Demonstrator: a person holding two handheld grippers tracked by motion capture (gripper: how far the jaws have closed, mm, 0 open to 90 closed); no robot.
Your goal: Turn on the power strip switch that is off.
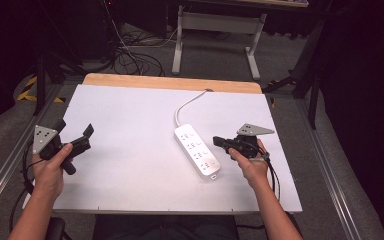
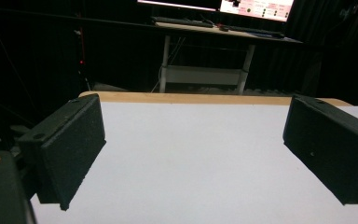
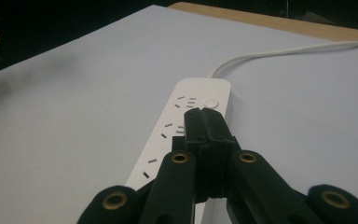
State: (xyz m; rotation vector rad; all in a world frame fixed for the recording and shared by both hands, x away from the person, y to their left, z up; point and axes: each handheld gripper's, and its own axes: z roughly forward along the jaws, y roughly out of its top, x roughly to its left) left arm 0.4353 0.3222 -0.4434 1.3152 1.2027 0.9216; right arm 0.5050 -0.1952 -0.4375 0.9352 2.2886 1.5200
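White table sheet [image 1: 130, 165], largest element, lies under both claws. Ahead of my right claw [image 3: 204, 116] sits the power strip [image 1: 196, 149] — lengthwise beneath the closed tips in the right gripper view, its cord [image 1: 187, 104] running off beyond. That claw is pressed together, pinching nothing; the round switch [image 3: 210, 101] lies just past its tips. My left claw [image 1: 82, 137] is spread wide, nothing between its pads, well away from the strip at the sheet's near left. I judge the step a press on the switch: I keep the tips together, come down square on the button, and push lightly so the strip does not skid. Hard to make out — whether the tips touch the strip; its near end is covered by the claw.
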